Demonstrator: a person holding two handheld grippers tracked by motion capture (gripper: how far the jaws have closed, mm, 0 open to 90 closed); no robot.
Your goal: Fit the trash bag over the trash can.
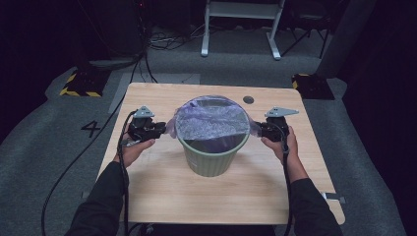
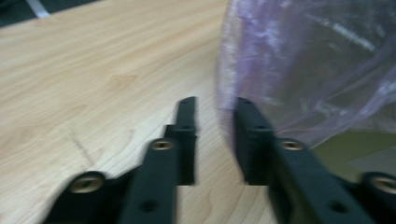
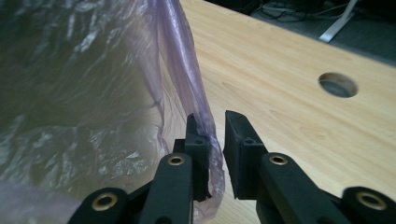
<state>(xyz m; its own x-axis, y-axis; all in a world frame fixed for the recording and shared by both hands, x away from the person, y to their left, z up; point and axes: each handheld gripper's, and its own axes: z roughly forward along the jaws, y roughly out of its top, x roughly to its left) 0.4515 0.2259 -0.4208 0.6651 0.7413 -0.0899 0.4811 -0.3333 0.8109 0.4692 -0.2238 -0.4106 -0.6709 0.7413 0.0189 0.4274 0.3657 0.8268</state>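
A pale green bin stands mid-table with a thin purple plastic bag stretched over its mouth. My left gripper sits at the bag's left edge and my right gripper at its right edge. In the left gripper view the jaws of the left gripper stand apart over bare wood, and the bag brushes the outside of the right jaw. In the right gripper view the right gripper is open, with a fold of the bag lying against the left jaw, in the gap.
The wooden table has a round hole near its far edge, behind the bin. Beyond it on the grey floor stand a white desk frame, cables and yellow-black striped blocks.
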